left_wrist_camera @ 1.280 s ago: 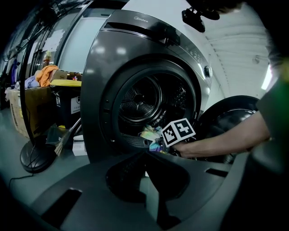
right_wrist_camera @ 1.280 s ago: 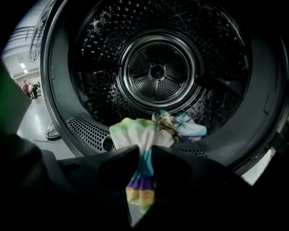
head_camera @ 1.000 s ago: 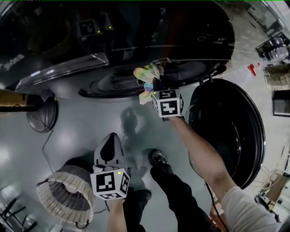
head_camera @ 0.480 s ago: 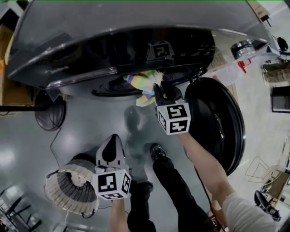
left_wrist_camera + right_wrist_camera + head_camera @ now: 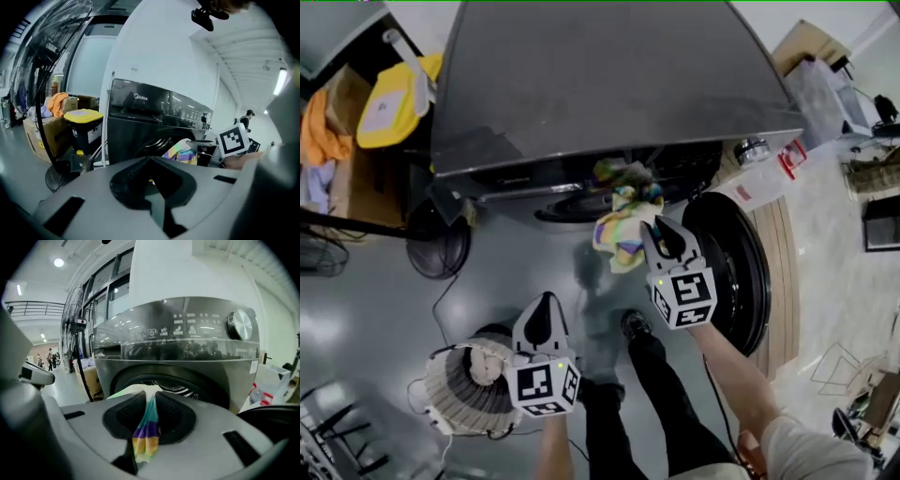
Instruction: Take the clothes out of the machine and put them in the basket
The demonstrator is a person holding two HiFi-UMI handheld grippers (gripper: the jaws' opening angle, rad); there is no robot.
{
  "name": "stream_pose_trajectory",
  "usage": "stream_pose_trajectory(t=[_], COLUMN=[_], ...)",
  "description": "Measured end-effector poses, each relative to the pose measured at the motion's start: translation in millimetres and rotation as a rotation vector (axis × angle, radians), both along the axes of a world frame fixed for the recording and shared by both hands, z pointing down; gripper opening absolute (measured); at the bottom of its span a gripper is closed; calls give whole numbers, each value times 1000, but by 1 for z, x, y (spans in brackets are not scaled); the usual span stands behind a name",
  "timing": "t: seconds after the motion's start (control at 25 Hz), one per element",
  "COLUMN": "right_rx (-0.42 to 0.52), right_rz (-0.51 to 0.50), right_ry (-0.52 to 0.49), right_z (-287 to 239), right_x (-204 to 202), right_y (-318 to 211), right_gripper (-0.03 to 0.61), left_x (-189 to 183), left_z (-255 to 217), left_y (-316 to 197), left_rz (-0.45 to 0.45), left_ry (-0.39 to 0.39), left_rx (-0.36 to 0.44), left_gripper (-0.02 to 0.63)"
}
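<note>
Farther from drum (image 5: 169, 384), seemingly clear: cloth (image 5: 623, 234)

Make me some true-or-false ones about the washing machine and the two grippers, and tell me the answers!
1. The right gripper is clamped on a rainbow-striped cloth. True.
2. The washing machine has its door shut. False: the round door stands swung open to one side.
3. The left gripper is holding a sock. False: its jaws are together with nothing between them.
4. A basket stands on the floor, next to the left gripper in the head view. True.
5. The bin beside the machine has a red lid. False: the lid is yellow.
</note>
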State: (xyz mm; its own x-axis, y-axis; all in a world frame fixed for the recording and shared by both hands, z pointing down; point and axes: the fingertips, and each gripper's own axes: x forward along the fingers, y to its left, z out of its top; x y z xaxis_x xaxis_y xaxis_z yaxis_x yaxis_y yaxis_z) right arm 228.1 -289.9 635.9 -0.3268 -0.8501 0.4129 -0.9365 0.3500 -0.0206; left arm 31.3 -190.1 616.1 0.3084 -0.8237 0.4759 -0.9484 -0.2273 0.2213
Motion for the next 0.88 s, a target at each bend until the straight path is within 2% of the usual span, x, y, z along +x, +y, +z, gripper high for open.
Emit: stream_pose_trajectory(t=[0.32,0.52,0.88], right_rx=[39,98,186], right_rz=[-25,-40,-134], right_ry=[5,-9,-27], right_z=[-102,-185,-312], right_x=[-13,-18,-45], right_y=[31,34,60], right_gripper=[83,83,83], left_x=[-27,-40,-75], left_z=[-80,-138,-234], left_y=[14,16,42], left_rz=[-71,-103,-175], left_ry=[7,7,-4], left_rx=[24,60,131], left_gripper=[18,18,18])
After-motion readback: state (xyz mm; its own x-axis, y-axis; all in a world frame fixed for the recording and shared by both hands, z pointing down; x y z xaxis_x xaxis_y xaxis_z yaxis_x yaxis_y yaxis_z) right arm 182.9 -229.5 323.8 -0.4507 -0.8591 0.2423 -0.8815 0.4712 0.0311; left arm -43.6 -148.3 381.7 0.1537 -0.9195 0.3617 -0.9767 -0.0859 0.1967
